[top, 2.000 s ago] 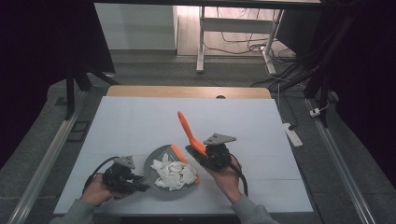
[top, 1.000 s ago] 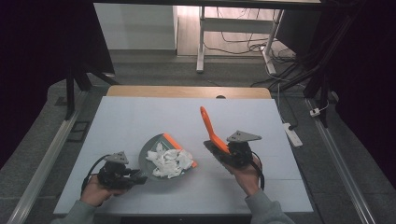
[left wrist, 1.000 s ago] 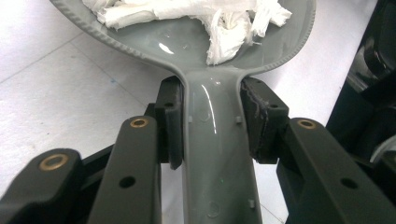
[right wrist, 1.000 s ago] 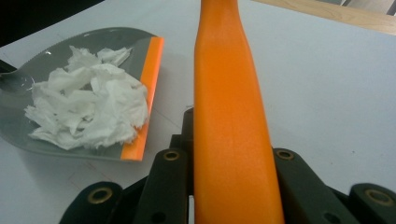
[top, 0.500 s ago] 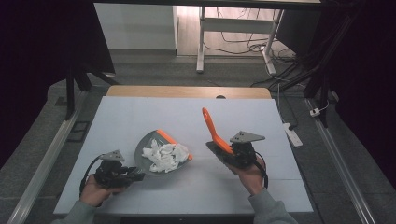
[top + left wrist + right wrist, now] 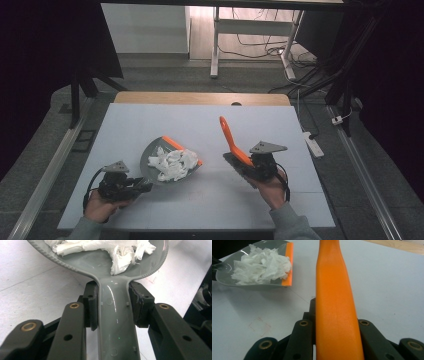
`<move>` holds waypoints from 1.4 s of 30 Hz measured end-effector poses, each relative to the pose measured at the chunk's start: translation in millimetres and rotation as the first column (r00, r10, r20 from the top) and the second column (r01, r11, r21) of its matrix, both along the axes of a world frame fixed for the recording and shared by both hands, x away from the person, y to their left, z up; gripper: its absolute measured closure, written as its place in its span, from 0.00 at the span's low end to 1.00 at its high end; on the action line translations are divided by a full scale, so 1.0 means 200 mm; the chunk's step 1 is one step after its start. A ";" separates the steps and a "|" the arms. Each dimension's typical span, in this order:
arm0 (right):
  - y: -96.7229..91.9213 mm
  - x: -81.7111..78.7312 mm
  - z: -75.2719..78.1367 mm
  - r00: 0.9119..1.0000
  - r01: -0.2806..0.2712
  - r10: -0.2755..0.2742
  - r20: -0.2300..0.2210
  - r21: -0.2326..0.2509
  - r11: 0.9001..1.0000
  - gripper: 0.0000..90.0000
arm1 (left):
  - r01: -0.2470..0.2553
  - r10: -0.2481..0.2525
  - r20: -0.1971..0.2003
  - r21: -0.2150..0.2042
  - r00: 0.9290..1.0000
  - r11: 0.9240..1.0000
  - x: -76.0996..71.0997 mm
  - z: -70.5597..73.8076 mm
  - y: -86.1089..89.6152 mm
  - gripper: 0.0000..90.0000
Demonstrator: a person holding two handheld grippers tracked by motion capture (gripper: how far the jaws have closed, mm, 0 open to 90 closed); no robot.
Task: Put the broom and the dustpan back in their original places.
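Observation:
A grey dustpan (image 6: pixel 148 159) with an orange lip (image 6: pixel 176 145) holds a heap of crumpled white tissue (image 6: pixel 172 164) over the near left of the white table (image 6: pixel 165 120). My left gripper (image 6: pixel 142 186) is shut on the pan's handle (image 6: pixel 115 322), and its pads (image 6: pixel 90 305) press both sides of the handle, with the tissue (image 6: pixel 105 247) just beyond. To the right, my right gripper (image 6: pixel 246 167) is shut on a brush, whose orange handle (image 6: pixel 229 135) slants up and away. In the right gripper view the handle (image 6: pixel 334 302) rises between the jaws, and the dustpan (image 6: pixel 227 267) lies at upper left.
The table's far edge is a wooden strip (image 6: pixel 200 98). A white power strip (image 6: pixel 312 142) lies on the floor off the right side, and a metal rail (image 6: pixel 50 170) runs along the left. Cables and a stand's legs are on the floor beyond.
The right gripper carried the brush to the right, away from the dustpan, then nearly stopped. The dustpan swung left and its lip turned toward the back right, tissue still inside.

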State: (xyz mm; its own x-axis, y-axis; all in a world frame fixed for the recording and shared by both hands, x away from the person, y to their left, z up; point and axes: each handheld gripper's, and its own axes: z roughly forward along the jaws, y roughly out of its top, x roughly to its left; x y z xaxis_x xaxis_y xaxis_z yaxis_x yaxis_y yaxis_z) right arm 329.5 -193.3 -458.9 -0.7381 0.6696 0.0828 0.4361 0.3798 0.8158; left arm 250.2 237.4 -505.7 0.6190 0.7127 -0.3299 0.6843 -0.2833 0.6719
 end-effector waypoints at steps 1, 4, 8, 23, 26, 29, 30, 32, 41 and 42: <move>-0.01 0.00 0.00 1.000 -0.001 0.001 -0.003 0.002 1.000 0.85 | -0.006 0.006 0.002 -0.001 1.000 1.000 0.00 0.00 0.00 0.68; -0.02 0.00 -0.01 1.000 -0.004 0.004 -0.007 0.006 1.000 0.85 | -0.032 0.032 0.015 -0.005 0.999 0.999 -0.02 0.00 0.01 0.68; -0.04 -0.01 -0.01 1.000 -0.007 0.007 -0.013 0.018 1.000 0.85 | -0.055 0.055 0.022 -0.015 0.998 0.998 -0.03 0.00 0.02 0.68; -0.12 -0.03 -0.04 0.998 -0.009 0.013 -0.061 0.060 0.998 0.85 | -0.181 0.182 0.009 -0.014 0.983 0.983 -0.08 -0.02 0.04 0.68; -0.13 -0.03 -0.05 0.997 -0.006 0.011 -0.071 0.066 0.998 0.85 | -0.221 0.221 0.002 -0.012 0.975 0.975 -0.09 -0.03 0.04 0.68; -0.14 -0.03 -0.06 0.997 -0.011 0.017 -0.079 0.070 0.998 0.85 | -0.261 0.261 -0.010 -0.020 0.965 0.965 -0.10 -0.03 0.05 0.68; -0.14 -0.03 -0.07 0.996 -0.012 0.018 -0.083 0.070 0.997 0.85 | -0.269 0.269 -0.011 -0.019 0.963 0.963 -0.10 -0.04 0.05 0.68; -0.14 -0.03 -0.07 0.996 -0.016 0.022 -0.087 0.068 0.998 0.85 | -0.295 0.295 -0.018 -0.018 0.955 0.955 -0.10 -0.04 0.05 0.68; -0.14 -0.05 -0.10 0.993 -0.020 0.028 -0.115 0.071 0.997 0.85 | -0.375 0.374 -0.040 -0.002 0.926 0.927 -0.08 -0.07 0.06 0.68; -0.14 -0.05 -0.11 0.993 -0.021 0.030 -0.118 0.069 0.997 0.85 | -0.381 0.381 -0.043 0.001 0.924 0.924 -0.08 -0.07 0.06 0.68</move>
